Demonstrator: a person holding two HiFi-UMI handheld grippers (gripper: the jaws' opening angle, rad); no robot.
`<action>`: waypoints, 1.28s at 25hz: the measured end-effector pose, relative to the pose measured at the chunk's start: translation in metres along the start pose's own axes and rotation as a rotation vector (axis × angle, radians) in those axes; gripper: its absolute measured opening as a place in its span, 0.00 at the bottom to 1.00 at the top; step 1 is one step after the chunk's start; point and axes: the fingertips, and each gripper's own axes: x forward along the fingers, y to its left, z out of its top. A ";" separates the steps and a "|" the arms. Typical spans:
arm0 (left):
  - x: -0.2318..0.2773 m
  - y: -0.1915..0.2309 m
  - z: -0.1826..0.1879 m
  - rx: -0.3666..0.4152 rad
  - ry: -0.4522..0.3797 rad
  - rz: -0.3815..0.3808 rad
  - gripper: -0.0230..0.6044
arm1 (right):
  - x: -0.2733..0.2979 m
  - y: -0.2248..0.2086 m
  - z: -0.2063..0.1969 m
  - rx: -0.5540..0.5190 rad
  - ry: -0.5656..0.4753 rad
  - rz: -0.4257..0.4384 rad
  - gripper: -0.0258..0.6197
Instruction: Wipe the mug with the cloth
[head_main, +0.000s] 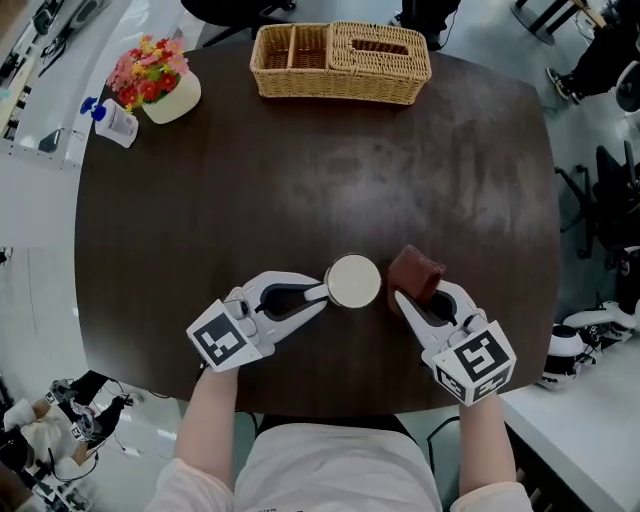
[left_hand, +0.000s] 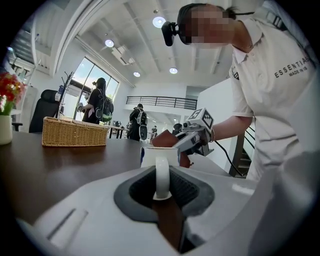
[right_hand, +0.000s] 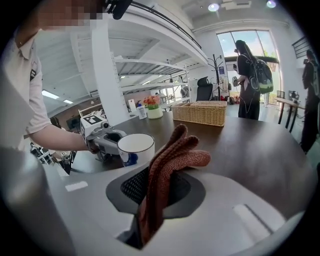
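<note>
A white mug (head_main: 353, 282) stands upright on the dark table (head_main: 400, 180) near its front edge. My left gripper (head_main: 318, 293) is shut on the mug's handle (left_hand: 161, 176), with the mug body (left_hand: 159, 155) just beyond the jaws. My right gripper (head_main: 408, 305) is shut on a folded reddish-brown cloth (head_main: 416, 275), which sticks out past the jaws (right_hand: 172, 162). The cloth sits just right of the mug; whether it touches I cannot tell. From the right gripper view the mug (right_hand: 136, 148) stands left of the cloth, the left gripper (right_hand: 116, 142) behind it.
A wicker basket (head_main: 340, 62) stands at the table's far edge. A white pot of flowers (head_main: 157, 83) and a small bottle (head_main: 115, 122) sit at the far left corner. A white counter (head_main: 40, 110) runs along the left. People stand in the background (right_hand: 251, 75).
</note>
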 end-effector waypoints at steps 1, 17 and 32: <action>0.000 0.001 0.000 -0.005 -0.003 -0.002 0.14 | 0.001 0.000 -0.001 0.006 -0.001 0.004 0.17; -0.011 0.007 -0.014 0.118 0.114 0.099 0.19 | -0.001 -0.004 0.003 0.032 -0.074 0.003 0.17; -0.075 -0.021 0.123 -0.035 -0.143 0.407 0.04 | -0.075 0.023 0.056 -0.055 -0.228 -0.218 0.17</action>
